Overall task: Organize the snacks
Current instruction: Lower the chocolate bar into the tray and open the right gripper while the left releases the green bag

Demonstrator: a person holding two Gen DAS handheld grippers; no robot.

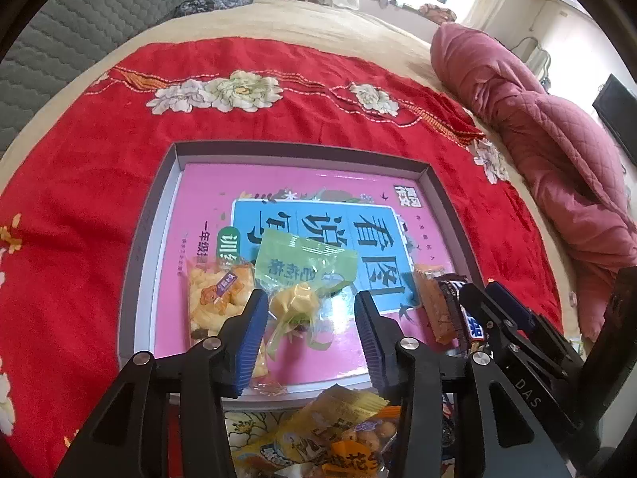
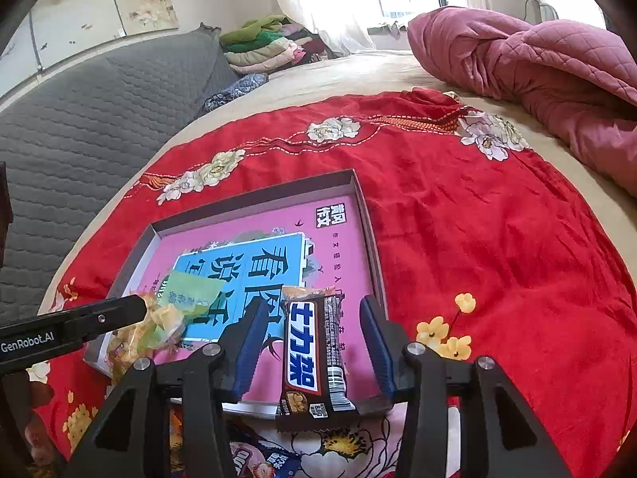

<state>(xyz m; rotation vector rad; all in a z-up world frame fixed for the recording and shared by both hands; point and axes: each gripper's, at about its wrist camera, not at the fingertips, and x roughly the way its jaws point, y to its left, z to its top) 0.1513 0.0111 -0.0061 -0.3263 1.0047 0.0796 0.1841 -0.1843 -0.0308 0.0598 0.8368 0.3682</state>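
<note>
A shallow grey tray [image 1: 302, 147] lined with a pink and blue book cover lies on a red flowered cloth. In the left wrist view a green packet with a yellow sweet [image 1: 296, 279] lies in the tray between the jaws of my left gripper [image 1: 311, 302], which stands open, its pads off the wrapper. In the right wrist view a dark chocolate bar [image 2: 306, 350] lies across the tray's front rim [image 2: 370, 402], between the jaws of my right gripper [image 2: 314, 306]. Those jaws are open too, with a gap on either side of the bar.
A yellow puffed-snack bag [image 1: 211, 302] and an orange wafer pack [image 1: 432, 298] also lie in the tray. Several loose snack packets [image 1: 318, 434] sit on the cloth in front of it. A pink quilt [image 1: 557, 151] is bunched at the right, a grey padded headboard [image 2: 99, 119] at the left.
</note>
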